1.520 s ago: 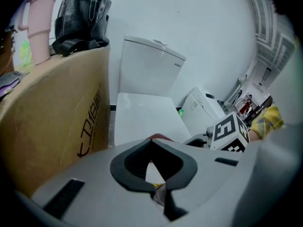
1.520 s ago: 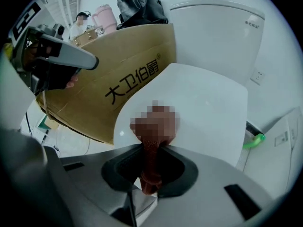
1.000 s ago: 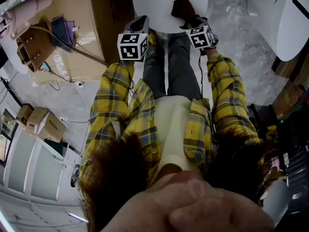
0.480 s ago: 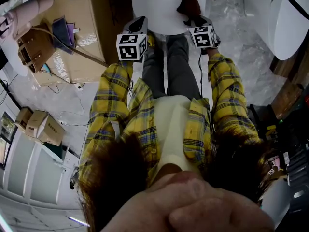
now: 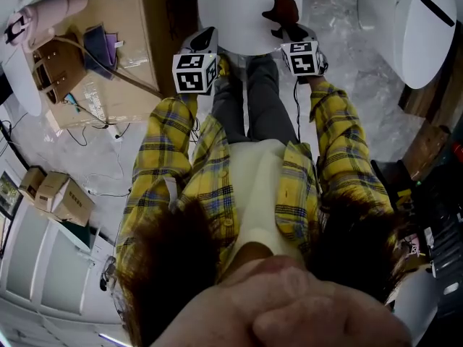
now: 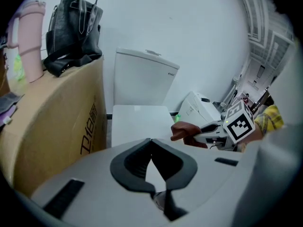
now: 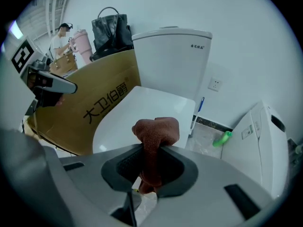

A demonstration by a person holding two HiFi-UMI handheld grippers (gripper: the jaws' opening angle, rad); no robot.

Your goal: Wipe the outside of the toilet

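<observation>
A white toilet (image 5: 249,9) with its lid down stands in front of me; its lid (image 7: 147,110) and tank (image 7: 173,56) show in the right gripper view, and the lid (image 6: 139,124) in the left gripper view. My right gripper (image 7: 151,150) is shut on a brown cloth (image 7: 156,136), held just above the lid's near right edge; the cloth (image 5: 282,11) also shows from the head. My left gripper (image 6: 151,150) hovers at the lid's near left, jaws closed with nothing between them.
A tall cardboard box (image 7: 102,103) stands against the toilet's left side, with a black bag (image 6: 73,27) and a pink bottle (image 6: 31,39) on top. A second white toilet (image 5: 416,27) sits to the right. A green bottle (image 7: 222,138) lies on the floor.
Both grippers drifted slightly toward the toilet; the cloth sits a bit farther over the lid's edge. The grips have not changed.
</observation>
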